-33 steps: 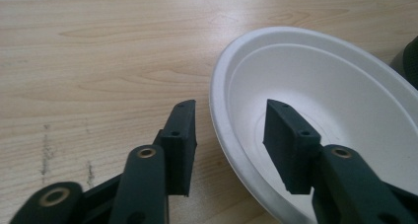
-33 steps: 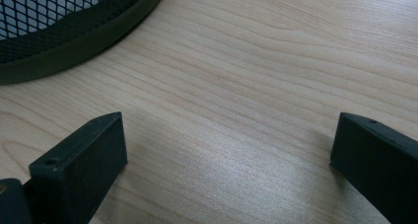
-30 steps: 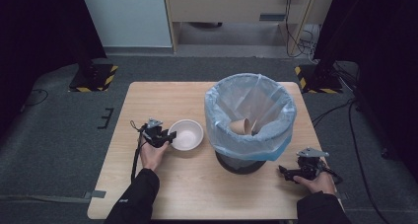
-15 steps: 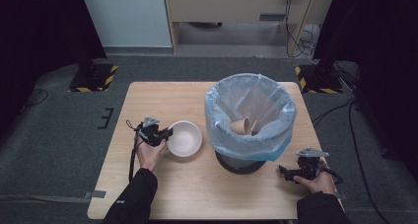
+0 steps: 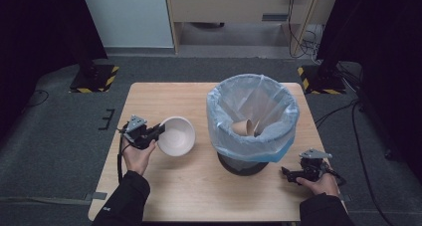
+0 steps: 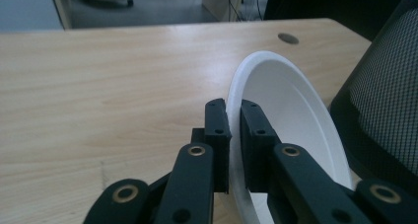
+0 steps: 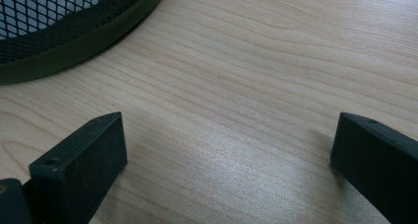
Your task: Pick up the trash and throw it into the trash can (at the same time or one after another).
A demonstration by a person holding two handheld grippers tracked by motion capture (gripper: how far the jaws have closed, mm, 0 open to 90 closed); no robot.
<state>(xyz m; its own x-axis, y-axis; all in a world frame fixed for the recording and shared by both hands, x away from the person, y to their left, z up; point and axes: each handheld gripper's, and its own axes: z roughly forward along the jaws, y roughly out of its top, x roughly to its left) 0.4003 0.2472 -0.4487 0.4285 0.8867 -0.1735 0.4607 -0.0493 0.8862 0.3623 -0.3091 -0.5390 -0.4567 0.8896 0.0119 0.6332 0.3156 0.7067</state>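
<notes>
Left gripper (image 6: 235, 135) pinched on rim of white bowl (image 5: 176, 135), bowl tilted beside lined bin (image 5: 253, 117) on table (image 5: 164, 96), right gripper (image 7: 229, 160) wide apart, holding nothing, near bin base

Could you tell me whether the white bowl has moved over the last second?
Yes. The white bowl, gripped at its rim by the left hand-held gripper, has shifted slightly towards the person and tilted up, judged against the lined bin.
</notes>
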